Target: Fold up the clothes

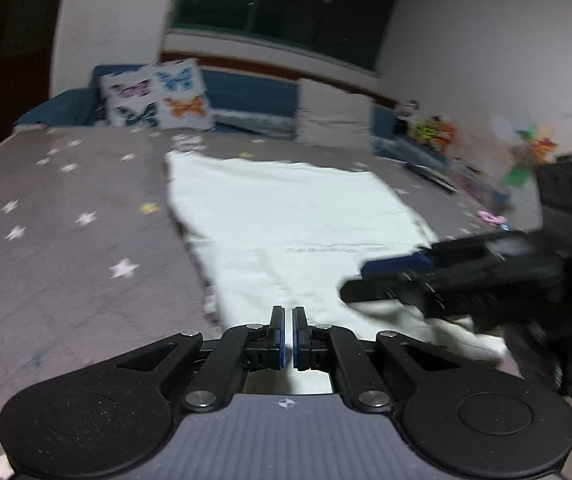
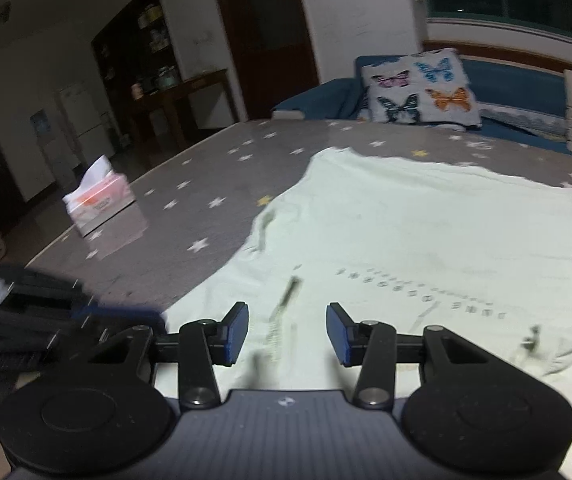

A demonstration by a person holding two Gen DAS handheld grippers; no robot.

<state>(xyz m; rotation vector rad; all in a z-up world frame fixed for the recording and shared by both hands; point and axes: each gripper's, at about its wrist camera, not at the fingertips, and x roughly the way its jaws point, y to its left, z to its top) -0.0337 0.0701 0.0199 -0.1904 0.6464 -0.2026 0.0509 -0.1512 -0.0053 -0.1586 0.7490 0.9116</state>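
Observation:
A pale white-green garment [image 1: 286, 224] lies spread flat on a grey star-patterned mat [image 1: 66, 216]; it also shows in the right wrist view [image 2: 426, 232], with small dark print across it. My left gripper [image 1: 288, 334] is above the garment's near edge, its jaws almost together with a thin gap and nothing between them. My right gripper [image 2: 287, 330] is open and empty over the near part of the garment. It also shows in the left wrist view [image 1: 366, 280], low over the garment's right side. The left gripper shows blurred at the left of the right wrist view [image 2: 158, 316].
A butterfly cushion [image 2: 420, 86] leans on a blue sofa [image 2: 506, 80] at the far edge of the mat. A tissue box [image 2: 100, 204] stands on the mat at the left. Toys and small items [image 1: 430, 128] lie along the right side.

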